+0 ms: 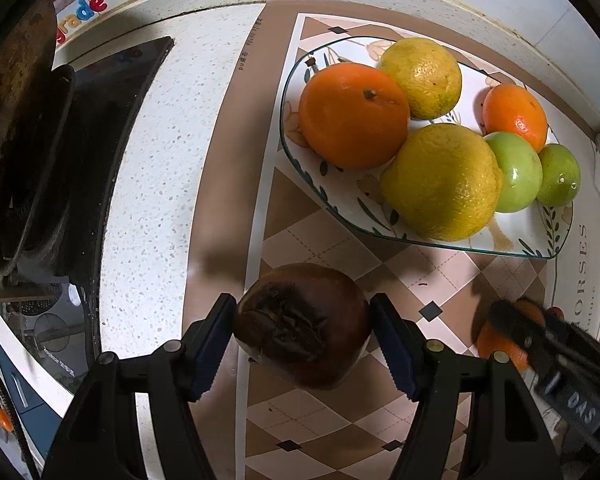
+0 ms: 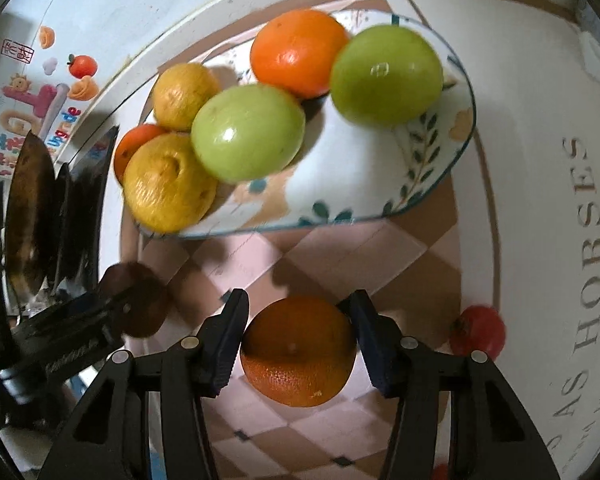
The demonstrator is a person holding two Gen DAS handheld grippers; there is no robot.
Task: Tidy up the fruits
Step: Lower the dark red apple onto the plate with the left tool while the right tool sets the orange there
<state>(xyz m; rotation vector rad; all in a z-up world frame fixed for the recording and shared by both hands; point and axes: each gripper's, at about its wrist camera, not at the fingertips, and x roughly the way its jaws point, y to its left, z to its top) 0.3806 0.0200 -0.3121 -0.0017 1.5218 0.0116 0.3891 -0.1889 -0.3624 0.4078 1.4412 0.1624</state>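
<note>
My left gripper (image 1: 303,328) is shut on a dark brown fruit (image 1: 304,324) and holds it above the patterned mat. My right gripper (image 2: 298,340) is shut on an orange (image 2: 298,350); it also shows in the left wrist view (image 1: 508,332). The left gripper with the brown fruit (image 2: 136,300) shows at the left of the right wrist view. A glass plate (image 1: 540,236) ahead holds two oranges (image 1: 352,114), two yellow citrus fruits (image 1: 440,182) and two green fruits (image 1: 514,172). The plate (image 2: 360,184) has bare room at its near right.
A small red fruit (image 2: 478,330) lies on the mat to the right of my right gripper. A black stove with a dark pan (image 1: 16,128) stands at the left. A wall with stickers (image 1: 84,8) runs behind the speckled counter (image 1: 160,160).
</note>
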